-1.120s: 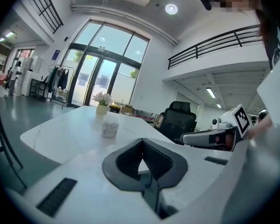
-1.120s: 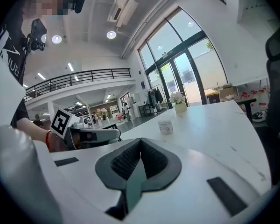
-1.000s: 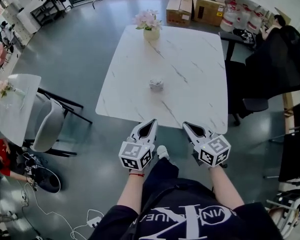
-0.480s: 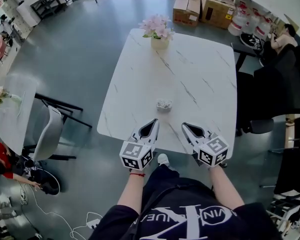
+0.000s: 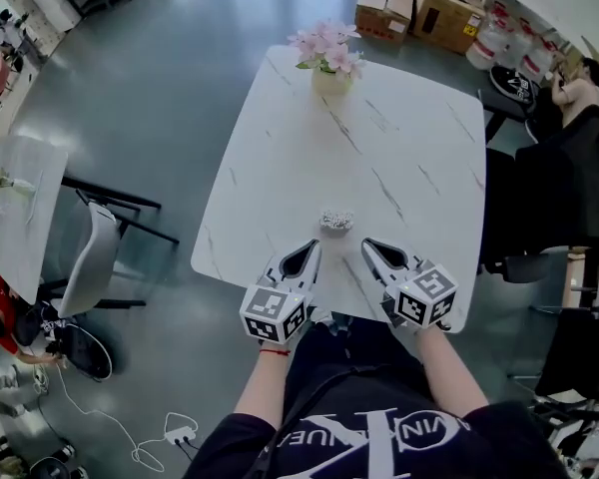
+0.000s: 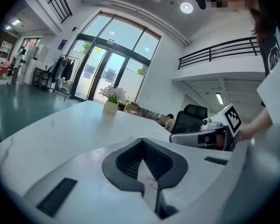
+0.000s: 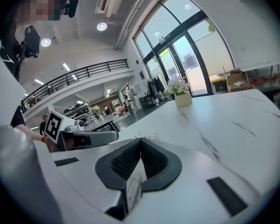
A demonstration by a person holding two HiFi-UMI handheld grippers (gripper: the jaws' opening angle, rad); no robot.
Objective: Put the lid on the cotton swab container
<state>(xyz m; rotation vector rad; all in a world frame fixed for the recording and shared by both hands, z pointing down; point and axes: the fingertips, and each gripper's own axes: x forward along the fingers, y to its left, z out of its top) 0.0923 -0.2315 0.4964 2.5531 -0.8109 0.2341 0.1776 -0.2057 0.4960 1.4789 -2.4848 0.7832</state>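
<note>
Head view: cotton swab container (image 5: 335, 220) nearer now; left tongs (image 5: 308, 246), right tongs (image 5: 368, 243) clenched empty.

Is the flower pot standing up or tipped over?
Standing up. The flower pot sits on its base at the table's far end, pink flowers on top.

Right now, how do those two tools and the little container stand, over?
Left tool and right tool both shut, empty, over near edge of table. Cotton swab container just ahead, untouched; lid too small to tell. Path clear.
</note>
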